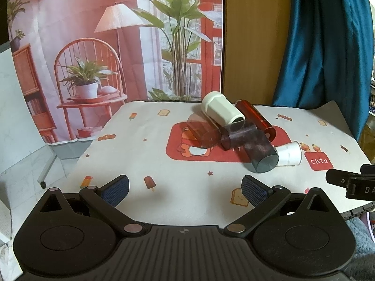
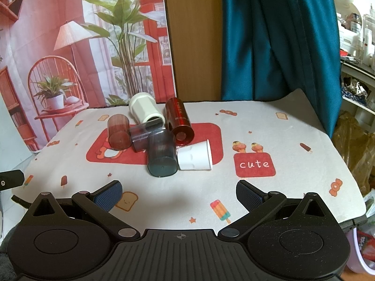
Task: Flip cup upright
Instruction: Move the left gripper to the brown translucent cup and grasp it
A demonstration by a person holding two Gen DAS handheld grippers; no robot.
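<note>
Six cups lie tipped in a heap on the patterned cloth; neither gripper has taken one.

The small white cup (image 2: 194, 158) at the near right edge of the heap, touching the smoky grey cup (image 2: 161, 155), looks the easiest to flip first: I would close on its side wall and swing its mouth upward. It lies ahead and slightly left of the right gripper (image 2: 179, 195), whose jaws are spread wide and empty. The left gripper (image 1: 185, 189) is likewise spread wide, well short of the heap.

A table (image 2: 293, 126) under a printed cloth (image 2: 257, 192) carries six toppled cups (image 2: 161, 149), seemingly touching.
</note>
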